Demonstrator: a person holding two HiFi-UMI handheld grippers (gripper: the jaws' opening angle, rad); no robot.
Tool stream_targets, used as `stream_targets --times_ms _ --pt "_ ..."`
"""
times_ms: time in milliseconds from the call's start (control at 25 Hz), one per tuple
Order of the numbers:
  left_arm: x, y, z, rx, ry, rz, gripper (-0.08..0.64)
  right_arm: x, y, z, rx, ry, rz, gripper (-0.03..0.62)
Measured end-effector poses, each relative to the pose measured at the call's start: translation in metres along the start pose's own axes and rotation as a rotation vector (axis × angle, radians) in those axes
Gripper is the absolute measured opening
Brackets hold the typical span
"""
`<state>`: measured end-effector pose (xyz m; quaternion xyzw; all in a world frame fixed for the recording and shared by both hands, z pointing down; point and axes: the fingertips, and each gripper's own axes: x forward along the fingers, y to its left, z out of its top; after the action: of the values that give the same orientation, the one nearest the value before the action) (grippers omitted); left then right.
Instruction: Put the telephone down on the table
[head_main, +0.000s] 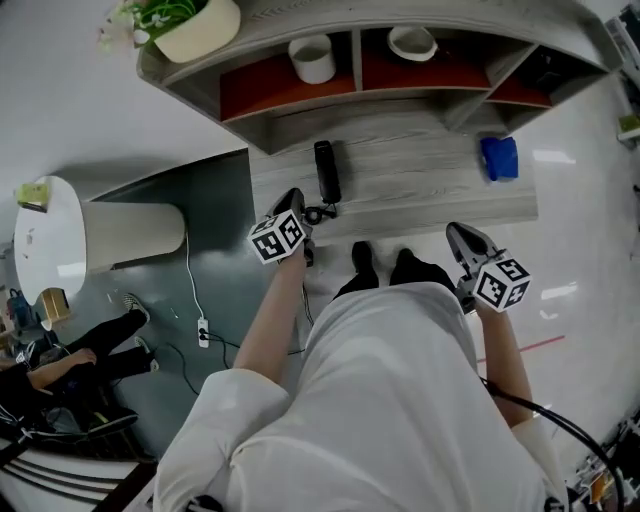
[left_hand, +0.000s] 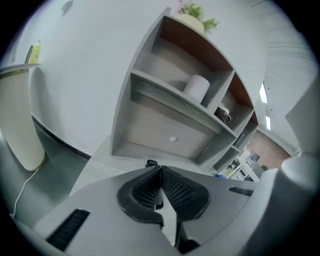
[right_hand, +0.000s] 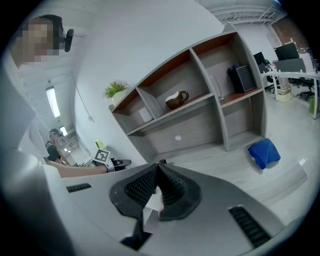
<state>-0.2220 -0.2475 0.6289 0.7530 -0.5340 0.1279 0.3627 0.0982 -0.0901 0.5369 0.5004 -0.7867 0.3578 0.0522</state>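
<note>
2 jaw pairs together & empty, left gripper (head_main: 292, 198) & right gripper (head_main: 453, 231); telephone handset (head_main: 327, 172) lies on table (head_main: 420, 180), so back left straight off w/o snagging cord (head_main: 316, 213).

The grey table (head_main: 420, 195) spans the upper middle of the frame. On it lie a black phone (head_main: 327, 170), centre, and a blue cloth (head_main: 499, 158), right.
</note>
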Motion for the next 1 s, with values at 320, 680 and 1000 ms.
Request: stream_targets --times_ms 320,680,1000 --pt "-0.084 -0.045 -0.025 -0.121 -0.091 -0.073 0.009 -0.018 0.005 -0.004 -0.069 0.078 0.121 0.017" --pt "-0.157 -0.123 -0.092 -0.143 -0.115 -0.08 0.009 -0.07 0.004 -0.019 -0.122 0.126 0.257 0.017" --pt "-0.207 -0.173 -0.138 -0.156 -0.132 -0.091 0.009 -0.101 0.006 -0.048 -0.15 0.181 0.354 0.017"
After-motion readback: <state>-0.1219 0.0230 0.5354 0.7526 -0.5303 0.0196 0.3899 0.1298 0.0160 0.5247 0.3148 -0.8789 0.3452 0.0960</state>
